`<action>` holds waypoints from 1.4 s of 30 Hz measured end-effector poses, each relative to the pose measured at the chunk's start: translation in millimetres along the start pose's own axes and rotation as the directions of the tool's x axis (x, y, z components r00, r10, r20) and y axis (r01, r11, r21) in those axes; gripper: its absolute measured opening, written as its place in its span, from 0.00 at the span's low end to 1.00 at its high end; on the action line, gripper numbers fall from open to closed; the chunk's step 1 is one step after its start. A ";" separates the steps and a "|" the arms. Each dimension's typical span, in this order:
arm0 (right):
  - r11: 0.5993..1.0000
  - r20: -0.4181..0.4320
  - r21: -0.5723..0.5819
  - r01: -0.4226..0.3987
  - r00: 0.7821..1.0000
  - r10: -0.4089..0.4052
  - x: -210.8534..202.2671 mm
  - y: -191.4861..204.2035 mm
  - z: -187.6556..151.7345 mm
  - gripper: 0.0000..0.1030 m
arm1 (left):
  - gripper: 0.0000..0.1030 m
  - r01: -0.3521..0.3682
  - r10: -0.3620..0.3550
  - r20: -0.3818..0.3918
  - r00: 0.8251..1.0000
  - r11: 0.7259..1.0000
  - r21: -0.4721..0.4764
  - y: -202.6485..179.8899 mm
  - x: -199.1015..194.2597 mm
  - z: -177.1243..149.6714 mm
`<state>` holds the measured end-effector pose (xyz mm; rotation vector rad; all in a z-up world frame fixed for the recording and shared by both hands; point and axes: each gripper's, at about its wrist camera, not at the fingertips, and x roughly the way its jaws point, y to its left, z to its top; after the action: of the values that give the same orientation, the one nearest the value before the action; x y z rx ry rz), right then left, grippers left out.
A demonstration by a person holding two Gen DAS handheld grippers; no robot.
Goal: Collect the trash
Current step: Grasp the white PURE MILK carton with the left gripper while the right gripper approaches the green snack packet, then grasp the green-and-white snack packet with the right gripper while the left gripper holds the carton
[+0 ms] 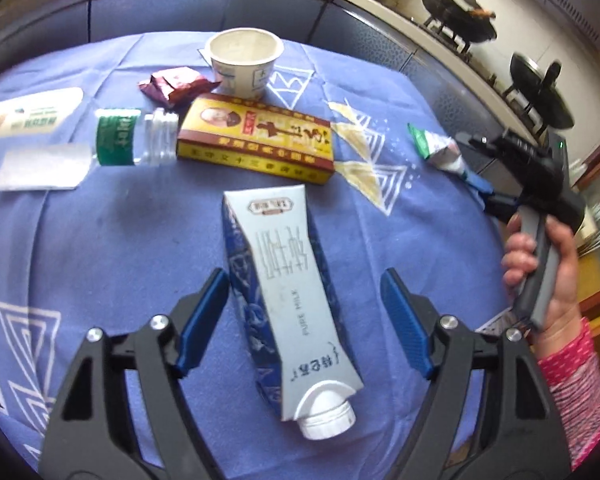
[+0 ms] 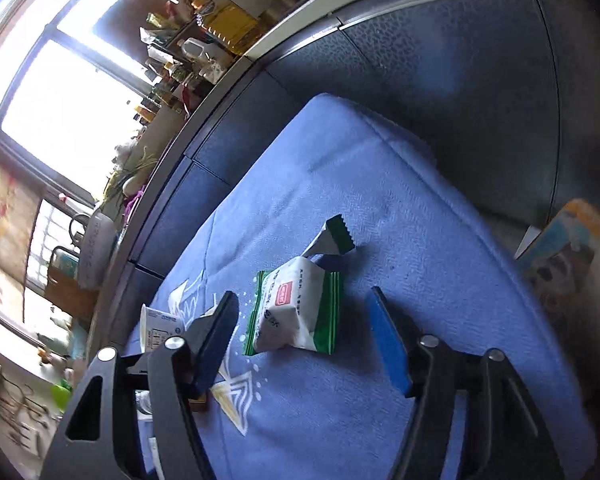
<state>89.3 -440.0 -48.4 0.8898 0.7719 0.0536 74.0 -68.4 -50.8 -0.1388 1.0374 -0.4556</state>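
Your left gripper (image 1: 304, 316) hangs over a blue cloth (image 1: 100, 240) with a soft, slightly napped weave and white and yellow triangle prints, spread over the surface. Its fingers (image 1: 204, 320), faced with ribbed blue pads, stand wide apart on either side of a milk carton (image 1: 288, 292): a flattened, glossy paperboard pack, grey-white on its face with blue patterned sides, lying with its white ribbed screw cap towards you. The left pad sits just beside the carton's edge; the right pad is clear of it. Nothing is gripped.

Beyond the carton lie a flat rectangular cardboard box (image 1: 256, 140) in red and yellow, a clear plastic bottle (image 1: 80, 148) on its side with a green label and a bare threaded neck, a crinkled maroon foil wrapper (image 1: 176, 86), and an upright round paper cup (image 1: 244, 60) with a rolled rim.

Your right gripper (image 2: 300, 332) reaches in at the cloth's right edge, its fingers (image 2: 388, 344) also spread wide and holding nothing. Between them, on the cloth, rests a small pillow-shaped snack packet (image 2: 296, 312), white with green crimped ends, puffed and smooth. Just past it lies a torn wrapper scrap (image 2: 332, 236), silvery inside with a dark green serrated edge.
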 end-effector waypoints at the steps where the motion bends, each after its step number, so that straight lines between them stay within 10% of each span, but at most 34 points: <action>1: 1.000 -0.017 0.019 -0.018 1.000 0.018 3.2 -3.1 -0.8 0.37 | 0.72 -0.013 0.013 -0.008 1.000 1.000 0.008 -0.5 3.3 -1.2; 6: 0.992 -0.031 0.056 -0.116 0.993 0.118 -10.2 -4.6 -15.6 0.12 | 0.54 -0.047 0.047 -0.017 0.999 0.999 0.008 4.7 9.4 -7.9; 14: 0.961 -0.151 -0.047 -0.271 0.953 0.261 -40.9 36.2 -91.3 0.12 | 0.53 -0.065 0.065 0.016 0.998 0.997 -0.033 24.3 -8.8 -23.5; 24: 0.929 -0.345 -0.180 -0.325 0.905 0.249 -19.7 85.6 -180.8 0.12 | 0.53 -0.188 0.195 0.051 0.979 0.975 -0.115 65.1 -40.5 -43.0; 35: 0.951 -0.378 -0.190 -0.245 0.912 0.159 -7.1 94.0 -195.4 0.13 | 0.54 -0.181 0.190 0.062 0.980 0.975 -0.129 77.7 -45.3 -51.2; 38: 0.955 -0.354 -0.184 -0.231 0.923 0.155 -10.7 93.3 -194.5 0.20 | 0.55 -0.176 0.185 0.063 0.981 0.976 -0.127 78.6 -43.9 -52.2; 42: 0.963 -0.301 -0.186 -0.194 0.944 0.132 -16.5 93.7 -196.3 0.67 | 0.56 -0.168 0.177 0.063 0.982 0.978 -0.124 80.7 -43.9 -54.8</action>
<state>-21.1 -251.9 -46.9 0.7472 0.9406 0.4144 32.5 28.4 -69.7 -0.1680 0.9943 -0.2293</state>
